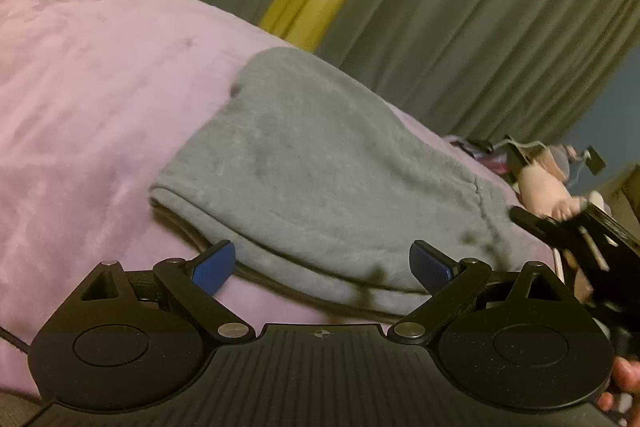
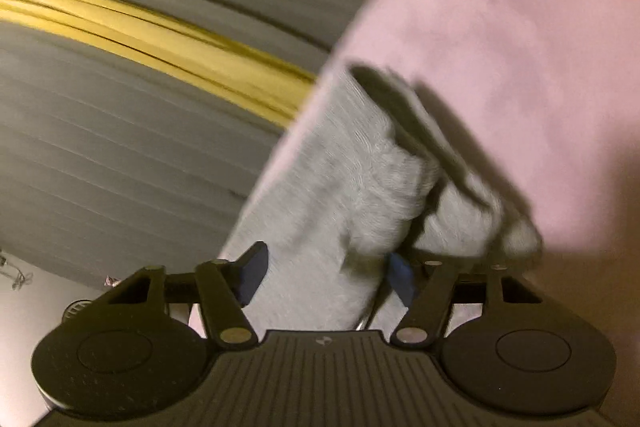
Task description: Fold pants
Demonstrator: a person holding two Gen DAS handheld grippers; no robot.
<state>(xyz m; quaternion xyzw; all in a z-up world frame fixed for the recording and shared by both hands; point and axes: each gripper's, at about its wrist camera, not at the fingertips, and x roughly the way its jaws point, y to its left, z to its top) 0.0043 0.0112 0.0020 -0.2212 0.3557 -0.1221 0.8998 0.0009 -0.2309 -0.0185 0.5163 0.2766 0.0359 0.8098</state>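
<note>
Pants, grey, lie folded on the pink blanket just ahead of your left gripper, which is spread wide and empty. Your right gripper is parted too, with pant fabric lying between its fingers.

**No readable text**

No words, brand names, labels or numbers can be read in either view. The only sign is a small round crosshair mark on the black ribbed body of the left hand-held gripper; the matching mark on the right one is blurred.
</note>
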